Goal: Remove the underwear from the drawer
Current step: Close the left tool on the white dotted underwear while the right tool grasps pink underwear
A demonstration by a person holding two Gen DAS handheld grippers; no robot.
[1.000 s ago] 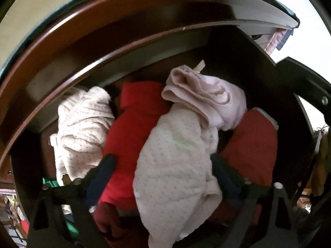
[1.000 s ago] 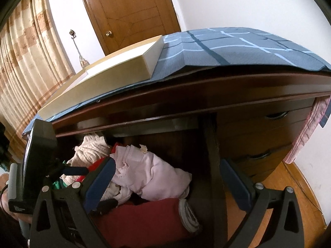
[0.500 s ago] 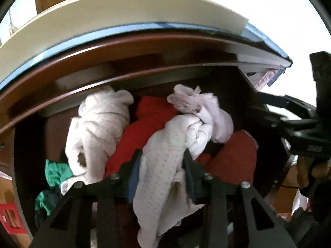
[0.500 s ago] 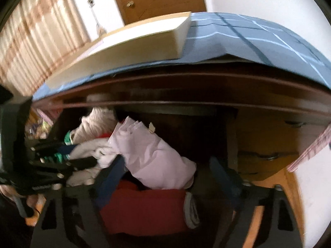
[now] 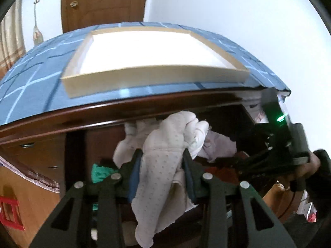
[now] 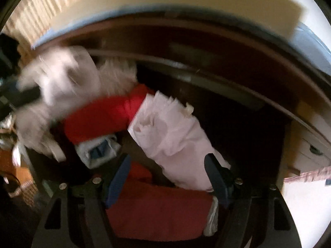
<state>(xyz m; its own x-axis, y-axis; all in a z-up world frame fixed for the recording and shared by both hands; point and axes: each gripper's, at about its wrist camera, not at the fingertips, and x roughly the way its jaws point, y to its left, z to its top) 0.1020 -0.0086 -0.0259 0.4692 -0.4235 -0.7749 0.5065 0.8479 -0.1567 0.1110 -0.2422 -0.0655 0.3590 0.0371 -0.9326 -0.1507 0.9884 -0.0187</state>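
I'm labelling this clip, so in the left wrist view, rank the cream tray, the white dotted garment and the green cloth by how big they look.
1. cream tray
2. white dotted garment, though it sits nearest the camera, so its rank is unsure
3. green cloth, mostly hidden

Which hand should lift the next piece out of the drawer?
Right. The left gripper is already clamped on the white dotted underwear, while the right gripper hangs unclamped over the pale pink piece.
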